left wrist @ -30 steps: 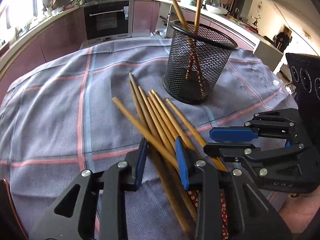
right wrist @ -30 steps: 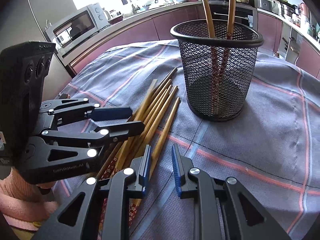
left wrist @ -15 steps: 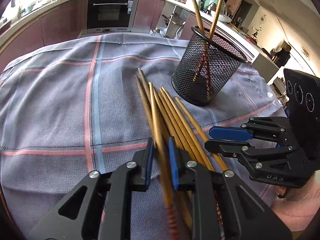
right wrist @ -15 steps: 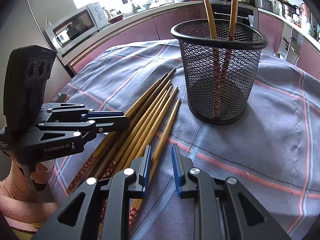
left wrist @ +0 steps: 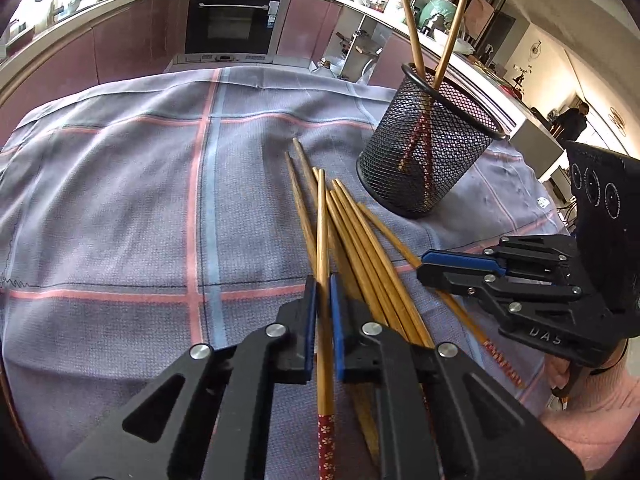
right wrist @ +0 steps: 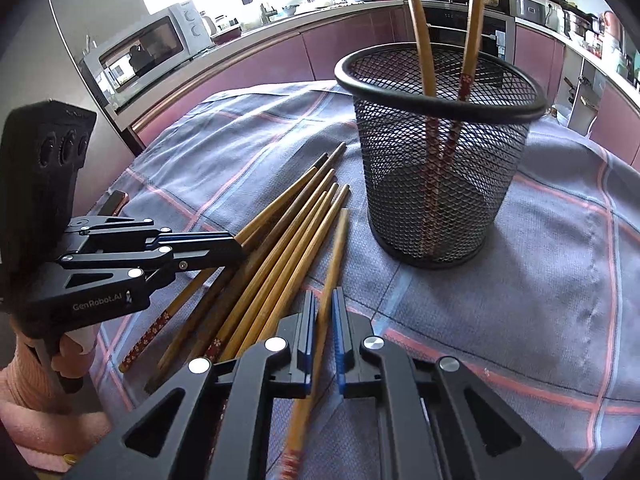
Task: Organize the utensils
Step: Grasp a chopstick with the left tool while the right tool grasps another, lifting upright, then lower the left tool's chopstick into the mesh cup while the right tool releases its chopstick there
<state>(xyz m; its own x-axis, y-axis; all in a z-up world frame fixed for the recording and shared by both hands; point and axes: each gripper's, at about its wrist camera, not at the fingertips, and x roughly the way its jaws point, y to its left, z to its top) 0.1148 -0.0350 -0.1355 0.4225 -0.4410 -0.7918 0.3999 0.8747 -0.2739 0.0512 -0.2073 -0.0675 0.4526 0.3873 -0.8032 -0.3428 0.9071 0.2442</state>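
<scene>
Several wooden chopsticks [left wrist: 360, 240] lie in a loose bundle on a grey checked cloth; they also show in the right wrist view [right wrist: 280, 248]. A black mesh cup [left wrist: 428, 152] with two chopsticks standing in it sits beyond them, also seen in the right wrist view [right wrist: 436, 152]. My left gripper [left wrist: 323, 292] is shut on one chopstick [left wrist: 322, 220] from the bundle. My right gripper [right wrist: 325, 308] is shut on the rightmost chopstick [right wrist: 335, 252]. Each gripper shows in the other's view, left [right wrist: 224, 248], right [left wrist: 432, 264].
The cloth [left wrist: 140, 200] covers a round table. Kitchen counters, an oven [left wrist: 232, 20] and a microwave [right wrist: 148, 48] ring the background. A person stands far off at the right [left wrist: 576, 120].
Both grippers have closed, each on a chopstick. The left gripper swung so its chopstick lines up with the bundle. The right gripper moved forward over the rightmost chopstick.
</scene>
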